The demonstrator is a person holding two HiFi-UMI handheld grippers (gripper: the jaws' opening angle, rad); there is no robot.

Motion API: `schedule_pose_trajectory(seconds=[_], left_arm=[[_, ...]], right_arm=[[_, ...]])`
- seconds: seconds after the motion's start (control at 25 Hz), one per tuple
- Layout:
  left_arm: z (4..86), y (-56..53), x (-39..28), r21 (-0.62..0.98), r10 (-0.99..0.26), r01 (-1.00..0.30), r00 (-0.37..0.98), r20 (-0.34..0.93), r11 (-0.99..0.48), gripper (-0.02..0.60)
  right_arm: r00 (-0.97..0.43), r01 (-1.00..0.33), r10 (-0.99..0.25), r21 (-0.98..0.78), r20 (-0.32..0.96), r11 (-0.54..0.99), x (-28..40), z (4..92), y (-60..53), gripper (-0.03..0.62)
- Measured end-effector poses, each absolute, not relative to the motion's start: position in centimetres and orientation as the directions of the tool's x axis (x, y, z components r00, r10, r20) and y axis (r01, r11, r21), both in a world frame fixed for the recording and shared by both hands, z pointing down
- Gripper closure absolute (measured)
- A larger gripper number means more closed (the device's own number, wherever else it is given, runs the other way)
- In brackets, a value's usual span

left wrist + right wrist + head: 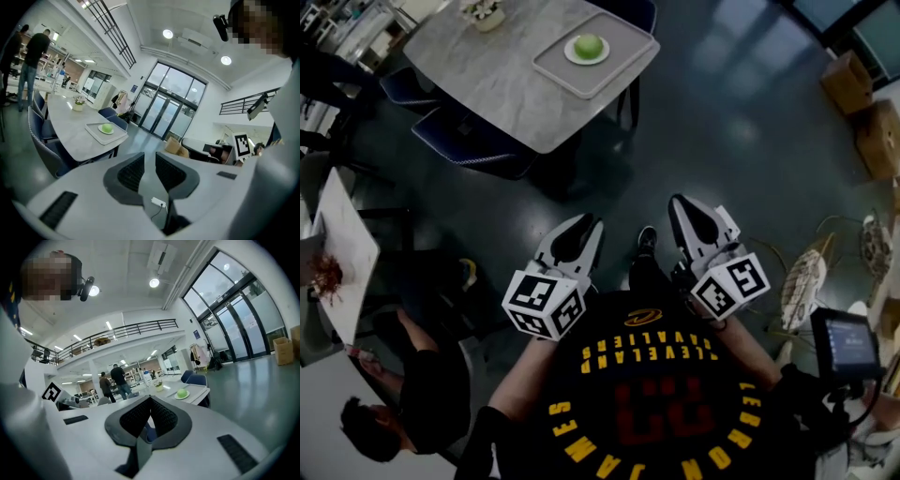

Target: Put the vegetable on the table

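Note:
A round green vegetable lies on a small white plate in a grey tray at the corner of a grey marble table. The left gripper view shows the vegetable at left, the right gripper view shows the vegetable a little right of centre. Both grippers hang over the dark floor, well short of the table. My left gripper is open by a narrow gap with nothing in it. The jaws of my right gripper meet at the tips and hold nothing.
Dark blue chairs stand round the table, and a small potted plant sits on its far end. Cardboard boxes are at the right. A seated person and a white table are at lower left. Two people stand far off.

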State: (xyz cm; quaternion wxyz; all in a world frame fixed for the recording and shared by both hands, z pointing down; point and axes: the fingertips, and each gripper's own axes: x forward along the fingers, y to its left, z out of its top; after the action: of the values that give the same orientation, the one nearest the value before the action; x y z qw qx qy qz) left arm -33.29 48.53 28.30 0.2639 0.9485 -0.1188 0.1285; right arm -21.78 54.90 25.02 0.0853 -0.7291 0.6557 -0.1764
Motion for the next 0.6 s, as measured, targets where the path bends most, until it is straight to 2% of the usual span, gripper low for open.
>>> schedule_pose_trajectory(seconds=[0.36, 0.6], left_arm=[[26.6, 45.4, -21.9, 0.432, -0.308, -0.420, 0.901, 0.306, -0.798, 0.505], [26.8, 44.8, -17.7, 0.426, -0.375, -0.481, 0.873, 0.310, -0.767, 0.505]], right_arm=[[-0.096, -0.919, -0.989, -0.393, 0.114, 0.044, -10.6, 24.4, 50.6, 0.589], [-0.144, -0.909, -0.980, -0.410, 0.137, 0.076, -5.7, 25.4, 49.7, 0.589]])
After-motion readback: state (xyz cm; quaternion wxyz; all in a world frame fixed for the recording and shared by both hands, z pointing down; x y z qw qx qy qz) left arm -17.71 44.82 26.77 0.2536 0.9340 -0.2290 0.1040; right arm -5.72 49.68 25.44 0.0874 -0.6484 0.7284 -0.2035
